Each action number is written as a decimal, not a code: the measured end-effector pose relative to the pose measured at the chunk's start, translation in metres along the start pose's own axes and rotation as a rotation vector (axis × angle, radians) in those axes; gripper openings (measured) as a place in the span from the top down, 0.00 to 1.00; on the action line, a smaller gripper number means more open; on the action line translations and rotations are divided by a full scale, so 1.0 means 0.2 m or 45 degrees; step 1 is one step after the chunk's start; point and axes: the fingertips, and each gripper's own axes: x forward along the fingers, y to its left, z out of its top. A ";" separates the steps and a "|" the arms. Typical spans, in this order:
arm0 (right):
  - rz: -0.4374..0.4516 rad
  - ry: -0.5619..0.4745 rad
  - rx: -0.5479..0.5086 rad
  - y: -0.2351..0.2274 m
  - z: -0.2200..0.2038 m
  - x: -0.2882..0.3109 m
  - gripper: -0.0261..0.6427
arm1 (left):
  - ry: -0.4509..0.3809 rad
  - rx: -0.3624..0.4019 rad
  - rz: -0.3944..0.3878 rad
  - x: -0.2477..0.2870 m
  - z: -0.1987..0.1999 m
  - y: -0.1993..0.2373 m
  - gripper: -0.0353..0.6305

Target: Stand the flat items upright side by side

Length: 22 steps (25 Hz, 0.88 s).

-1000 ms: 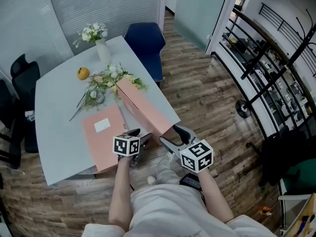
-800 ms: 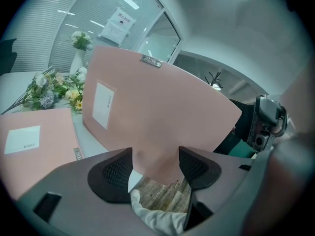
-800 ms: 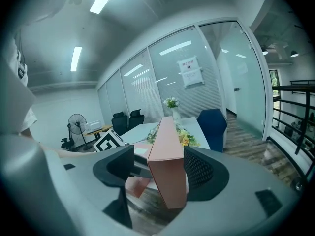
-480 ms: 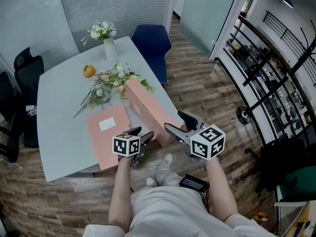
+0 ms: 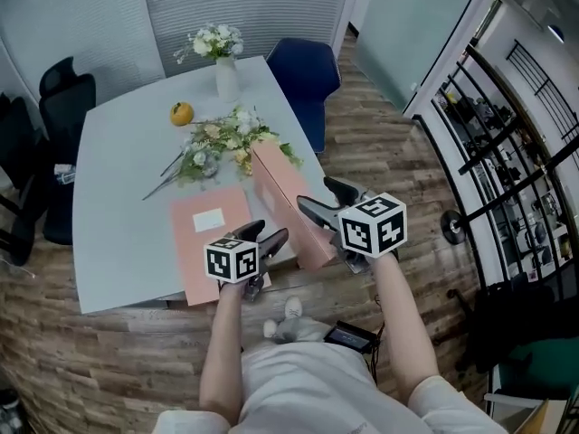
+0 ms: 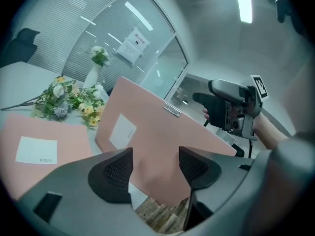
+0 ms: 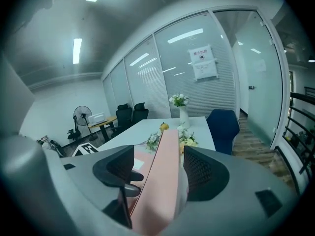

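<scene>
One pink folder (image 5: 285, 193) stands upright on its long edge along the right side of the grey table (image 5: 118, 197). A second pink folder (image 5: 213, 242) with a white label lies flat to its left. My right gripper (image 5: 318, 197) straddles the near end of the upright folder (image 7: 165, 181), jaws wide and open, the folder running between them with a gap at the left pad. My left gripper (image 5: 265, 235) hovers open and empty over the table's near edge, facing the upright folder's (image 6: 152, 132) broad side. The flat folder (image 6: 54, 141) shows at its left.
A loose bouquet (image 5: 222, 143), an orange (image 5: 181, 113) and a white vase of flowers (image 5: 226, 80) sit at the far half of the table. A blue chair (image 5: 308, 75) stands behind it, black chairs (image 5: 63, 98) to the left, metal railings to the right.
My right gripper has moved forward from beyond the folder's near end to straddle it. The upright folder stays standing. The left gripper has hardly moved.
</scene>
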 end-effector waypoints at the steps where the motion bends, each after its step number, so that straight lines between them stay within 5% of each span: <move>1: 0.015 0.019 0.011 -0.01 0.02 0.04 0.49 | -0.009 -0.007 0.006 0.00 0.02 0.01 0.52; 13: 0.111 0.348 0.010 -0.04 -0.02 0.45 0.44 | -0.080 -0.110 0.058 0.06 0.12 0.15 0.52; 22: 0.036 0.524 -0.099 -0.10 -0.15 0.63 0.43 | -0.120 -0.130 0.088 0.08 0.18 0.19 0.52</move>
